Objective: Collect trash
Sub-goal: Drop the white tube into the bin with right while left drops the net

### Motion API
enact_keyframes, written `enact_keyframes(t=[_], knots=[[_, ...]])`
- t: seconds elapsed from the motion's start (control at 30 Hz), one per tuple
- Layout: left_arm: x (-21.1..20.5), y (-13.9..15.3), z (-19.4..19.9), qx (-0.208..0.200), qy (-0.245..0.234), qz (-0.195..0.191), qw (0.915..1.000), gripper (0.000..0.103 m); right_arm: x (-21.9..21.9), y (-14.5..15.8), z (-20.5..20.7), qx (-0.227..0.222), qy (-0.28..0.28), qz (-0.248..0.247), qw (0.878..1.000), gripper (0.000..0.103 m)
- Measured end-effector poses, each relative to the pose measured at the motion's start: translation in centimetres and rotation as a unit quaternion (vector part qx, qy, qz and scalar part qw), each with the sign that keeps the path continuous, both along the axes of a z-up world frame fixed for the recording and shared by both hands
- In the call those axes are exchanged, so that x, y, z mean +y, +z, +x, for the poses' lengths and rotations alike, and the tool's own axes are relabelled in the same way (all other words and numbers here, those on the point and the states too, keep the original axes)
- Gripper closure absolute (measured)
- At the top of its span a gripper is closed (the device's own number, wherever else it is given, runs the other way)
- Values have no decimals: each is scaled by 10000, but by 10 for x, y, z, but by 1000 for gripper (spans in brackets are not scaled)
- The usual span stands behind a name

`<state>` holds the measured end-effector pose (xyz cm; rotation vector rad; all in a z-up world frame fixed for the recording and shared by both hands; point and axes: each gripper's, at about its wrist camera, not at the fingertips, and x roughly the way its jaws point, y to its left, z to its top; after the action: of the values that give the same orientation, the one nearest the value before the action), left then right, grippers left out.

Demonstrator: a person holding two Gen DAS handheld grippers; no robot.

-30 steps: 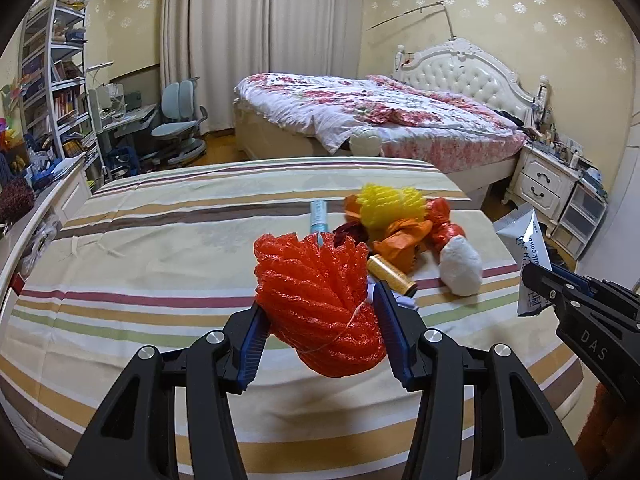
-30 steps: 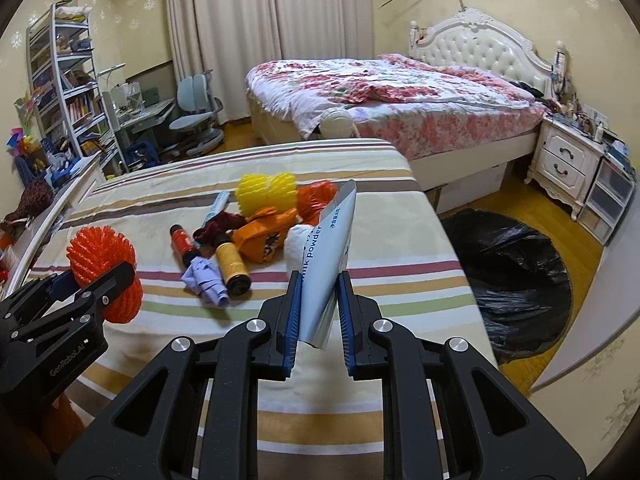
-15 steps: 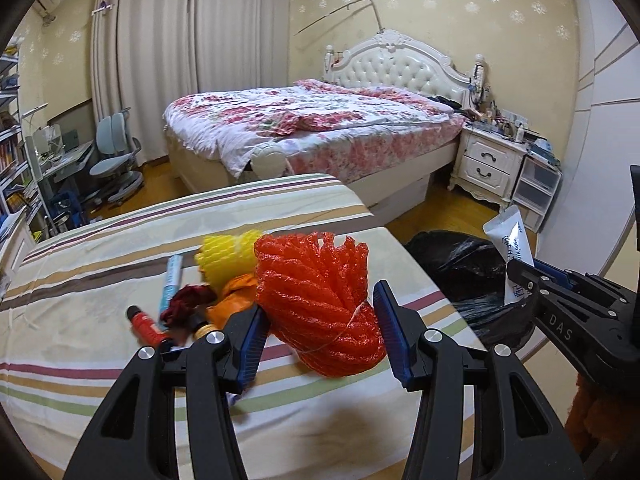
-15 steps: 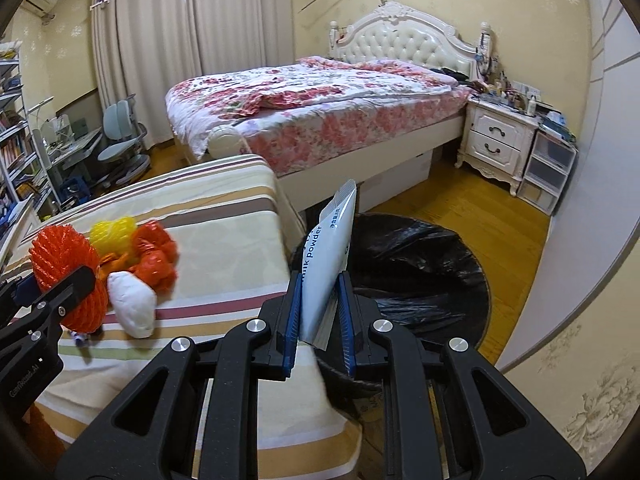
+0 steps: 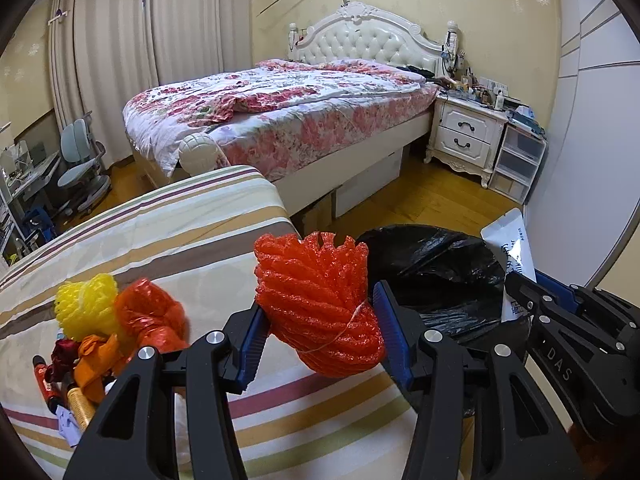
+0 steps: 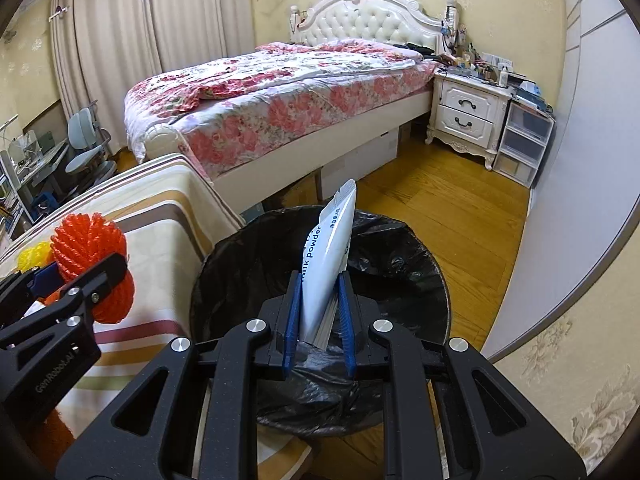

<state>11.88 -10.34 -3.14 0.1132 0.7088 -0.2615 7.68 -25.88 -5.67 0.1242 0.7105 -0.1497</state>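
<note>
My left gripper (image 5: pixel 322 320) is shut on a red foam net (image 5: pixel 316 300), held above the right edge of the striped table (image 5: pixel 180 232). My right gripper (image 6: pixel 319 300) is shut on a white milk powder pouch (image 6: pixel 328 256), held upright over the open mouth of a black-lined trash bin (image 6: pixel 392 264). In the left wrist view the bin (image 5: pixel 432 272) lies just right of the red net, with the pouch (image 5: pixel 510 252) and right gripper (image 5: pixel 520 292) over its far side. The red net (image 6: pixel 90 256) and left gripper (image 6: pixel 108 276) show at the left of the right wrist view.
Several pieces of trash remain on the table: a yellow foam net (image 5: pixel 86 306), a red plastic bag (image 5: pixel 150 316), an orange wrapper (image 5: pixel 96 364), a gold spool (image 5: pixel 80 402). A floral bed (image 5: pixel 280 112), a white nightstand (image 5: pixel 466 136) and wooden floor (image 6: pixel 440 200) lie beyond.
Both grippers have swung right, off the table toward the bin. The pouch now hangs over the bin's mouth and the red net is at the table's right edge. Both grips are unchanged.
</note>
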Motion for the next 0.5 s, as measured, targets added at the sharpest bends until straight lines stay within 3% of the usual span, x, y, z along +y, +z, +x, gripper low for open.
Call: enact_keyframes(t=[0.5], knots=[[-39, -16, 25, 156, -114, 286, 9994, 51, -26, -14, 21, 139, -166, 65, 9997, 85]])
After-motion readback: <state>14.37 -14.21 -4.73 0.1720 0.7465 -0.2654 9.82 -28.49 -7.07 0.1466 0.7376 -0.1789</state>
